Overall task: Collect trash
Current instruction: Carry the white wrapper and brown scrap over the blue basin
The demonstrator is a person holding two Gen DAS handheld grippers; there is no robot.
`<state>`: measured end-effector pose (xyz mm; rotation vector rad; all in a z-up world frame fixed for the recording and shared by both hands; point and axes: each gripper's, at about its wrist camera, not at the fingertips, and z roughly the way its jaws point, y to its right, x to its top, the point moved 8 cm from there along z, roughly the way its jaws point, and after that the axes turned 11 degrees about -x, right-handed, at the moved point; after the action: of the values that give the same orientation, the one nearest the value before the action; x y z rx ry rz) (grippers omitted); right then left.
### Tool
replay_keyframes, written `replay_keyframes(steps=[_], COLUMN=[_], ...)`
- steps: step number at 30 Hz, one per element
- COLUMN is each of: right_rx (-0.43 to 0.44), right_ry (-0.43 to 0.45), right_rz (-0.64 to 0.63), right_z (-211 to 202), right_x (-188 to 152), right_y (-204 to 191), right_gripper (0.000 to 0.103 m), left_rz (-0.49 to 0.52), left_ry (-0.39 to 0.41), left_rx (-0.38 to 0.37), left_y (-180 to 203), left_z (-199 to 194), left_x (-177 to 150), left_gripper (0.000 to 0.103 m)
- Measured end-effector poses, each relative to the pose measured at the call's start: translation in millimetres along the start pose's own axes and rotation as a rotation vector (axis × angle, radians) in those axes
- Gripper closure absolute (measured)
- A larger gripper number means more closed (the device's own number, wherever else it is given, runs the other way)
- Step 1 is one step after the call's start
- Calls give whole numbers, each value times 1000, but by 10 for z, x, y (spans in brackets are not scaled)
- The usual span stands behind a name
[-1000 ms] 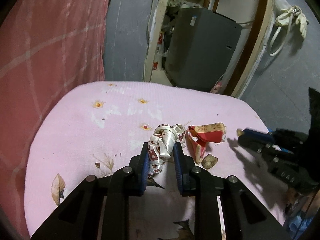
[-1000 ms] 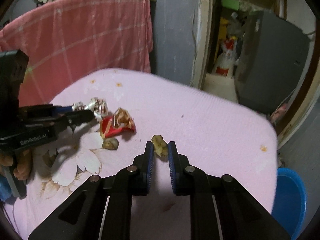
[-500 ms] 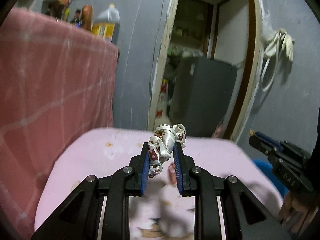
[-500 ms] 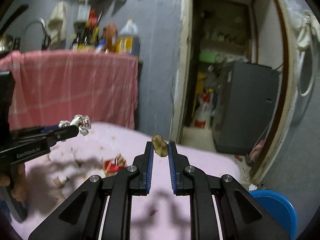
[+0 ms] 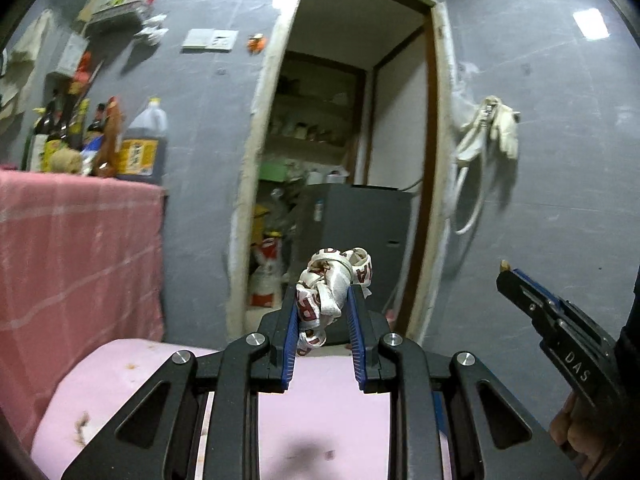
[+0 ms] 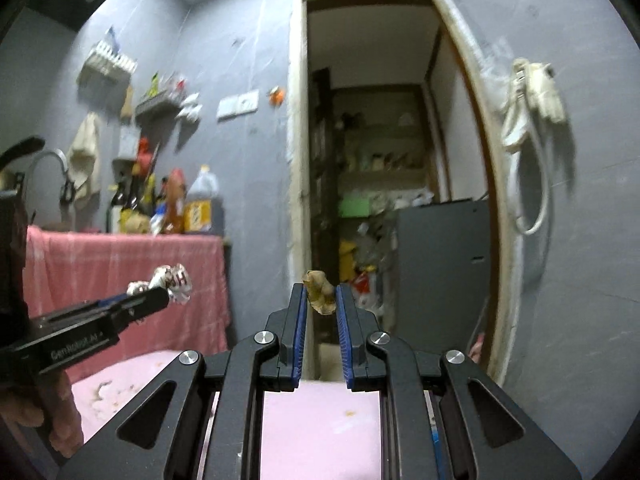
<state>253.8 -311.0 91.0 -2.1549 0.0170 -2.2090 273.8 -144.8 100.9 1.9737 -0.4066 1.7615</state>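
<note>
My left gripper [image 5: 323, 300] is shut on a crumpled white wrapper with red letters [image 5: 328, 284] and holds it high above the pink table [image 5: 120, 376]. It also shows in the right wrist view [image 6: 158, 296], wrapper [image 6: 176, 278] at its tip. My right gripper [image 6: 320, 296] is shut on a small brown scrap [image 6: 319, 295], also lifted above the table [image 6: 320, 428]. The right gripper shows at the right of the left wrist view [image 5: 506, 274]. The other trash on the table is out of view.
A pink cloth-covered counter [image 5: 72, 248] with bottles [image 5: 140, 148] stands to the left. An open doorway [image 5: 344, 184] with a grey cabinet [image 5: 360, 232] and shelves lies straight ahead. Gloves and a hose [image 5: 488, 132] hang on the grey wall.
Both grippers have risen from the table with their pieces still held. The views have tilted up, so the table's trash has dropped out of sight.
</note>
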Motion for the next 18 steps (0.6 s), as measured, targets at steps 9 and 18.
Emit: replay_keyframes(steps=[9,18], right_rx=[-128,-197], right_ry=[43,-75], right_rz=[26,54], right_z=[-193,-95], right_x=[120,-194], right_y=[708,1256], right_gripper=[90,90], left_rz=[30,0], left_ry=[-41,-201], left_rx=[-99,-179], left_y=[654,1049], left_z=[425,994], left_x=[-53,-384], left_gripper=[84,83])
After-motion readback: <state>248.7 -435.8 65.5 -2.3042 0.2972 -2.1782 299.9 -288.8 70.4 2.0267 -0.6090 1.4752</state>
